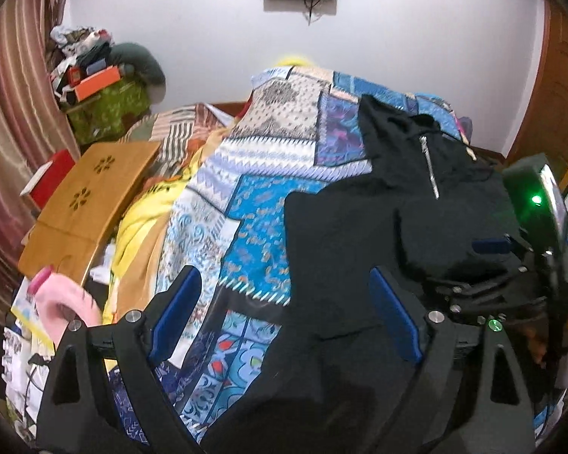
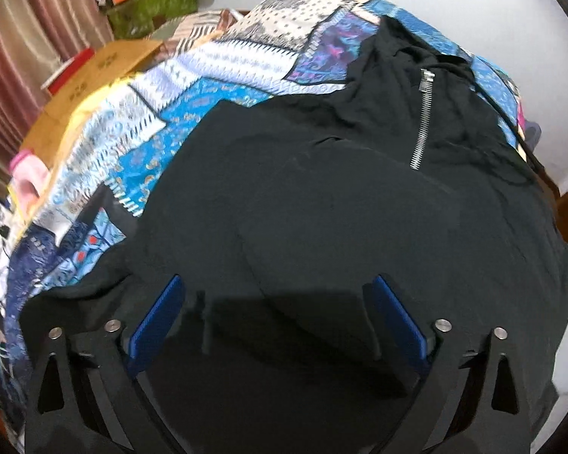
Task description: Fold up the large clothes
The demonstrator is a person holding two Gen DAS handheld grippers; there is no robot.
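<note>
A large black garment (image 1: 359, 227) with a silver zipper (image 1: 429, 166) lies spread on a blue patchwork quilt (image 1: 246, 196) that covers the bed. My left gripper (image 1: 284, 276) is open above the garment's left edge, one finger over the quilt and one over the black cloth, with nothing between the pads. In the right wrist view the black garment (image 2: 322, 208) fills most of the picture, its zipper (image 2: 422, 121) towards the top. My right gripper (image 2: 276, 283) hangs open just over the cloth and grips nothing. Its body (image 1: 530, 246) shows at the right of the left wrist view.
A wooden lap tray (image 1: 91, 193) and a pink item (image 1: 64, 299) lie at the bed's left side. Boxes are piled on a green-covered stand (image 1: 102, 106) by the striped curtain (image 1: 11, 113). A wooden door (image 1: 560, 94) is at the right.
</note>
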